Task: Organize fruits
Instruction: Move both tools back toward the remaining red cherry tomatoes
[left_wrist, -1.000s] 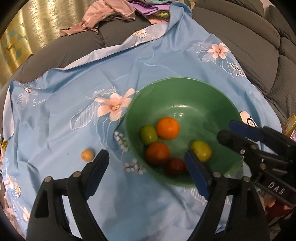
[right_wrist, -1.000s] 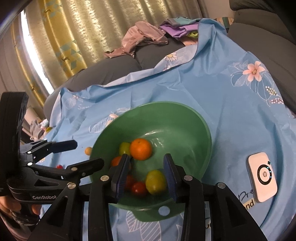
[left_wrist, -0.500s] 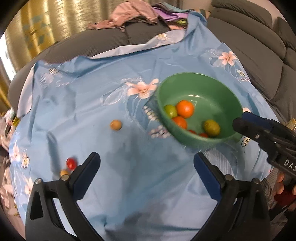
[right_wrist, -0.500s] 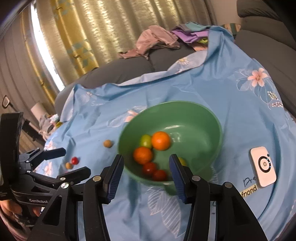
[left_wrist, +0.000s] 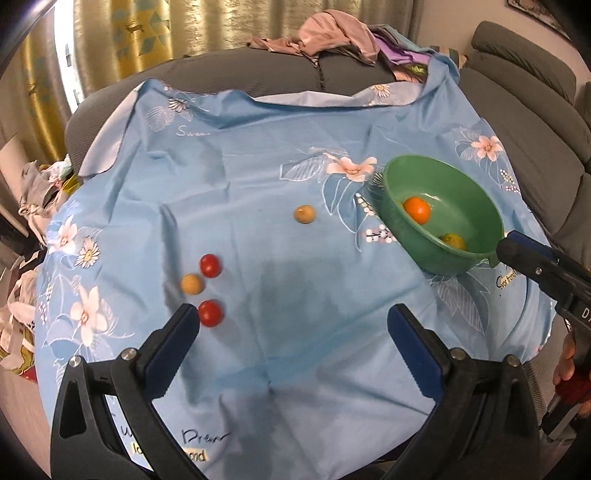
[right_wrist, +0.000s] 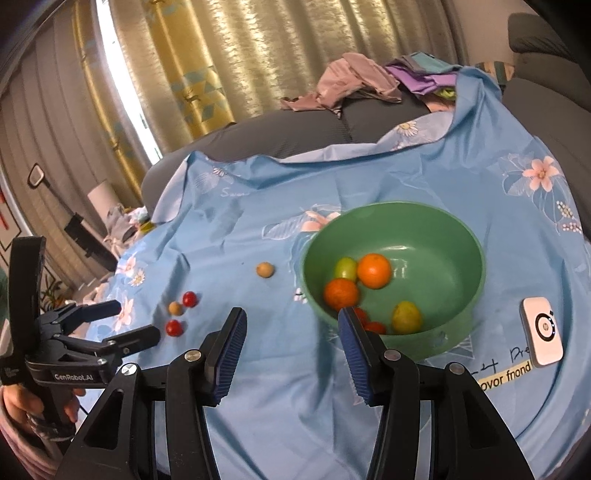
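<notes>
Both empty grippers, left gripper and right gripper, farther from bowl, jaws wide.

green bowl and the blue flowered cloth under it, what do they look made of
Green bowl: probably plastic, smooth with a slight gloss; soft highlights show on its inner wall, the colour is uniform, and a small tab sticks out from the rim.

Blue flowered cloth: thin woven fabric, matte, likely cotton or polyester; it creases, drapes over the sofa back and carries a printed pattern.

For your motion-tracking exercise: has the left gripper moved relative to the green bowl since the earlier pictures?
Yes. The left gripper has pulled back and leftward from the green bowl, now nearer the loose red fruit.
</notes>
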